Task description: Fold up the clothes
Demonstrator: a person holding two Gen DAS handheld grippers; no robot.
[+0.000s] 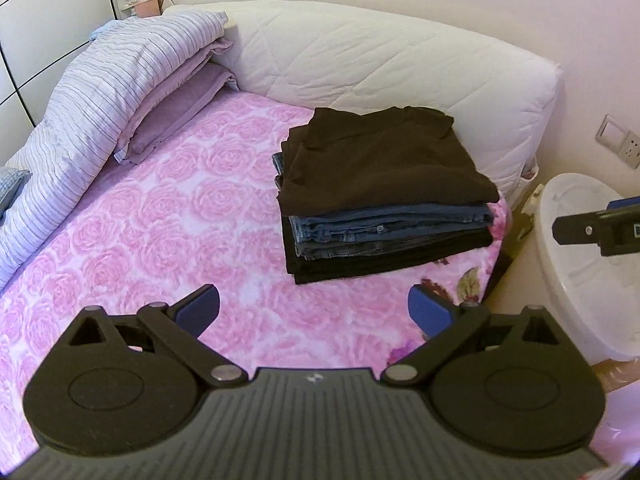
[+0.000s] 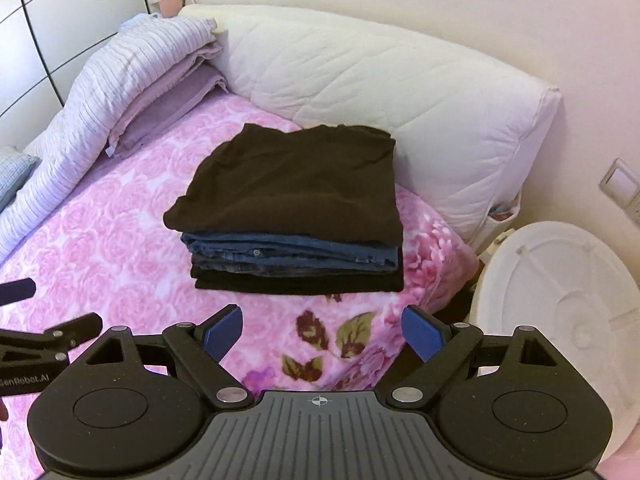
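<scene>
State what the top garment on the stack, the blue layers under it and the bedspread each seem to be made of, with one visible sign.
Top garment: dark brown, matte, soft knit, probably jersey; it drapes limply.
Blue layers: denim, going by faded seams and a metal button.
Bedspread: pink plush fleece, it seems; fuzzy rose pattern.

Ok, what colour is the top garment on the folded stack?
Dark brown. The top garment shows best in the right wrist view, lying over blue jeans.
</scene>
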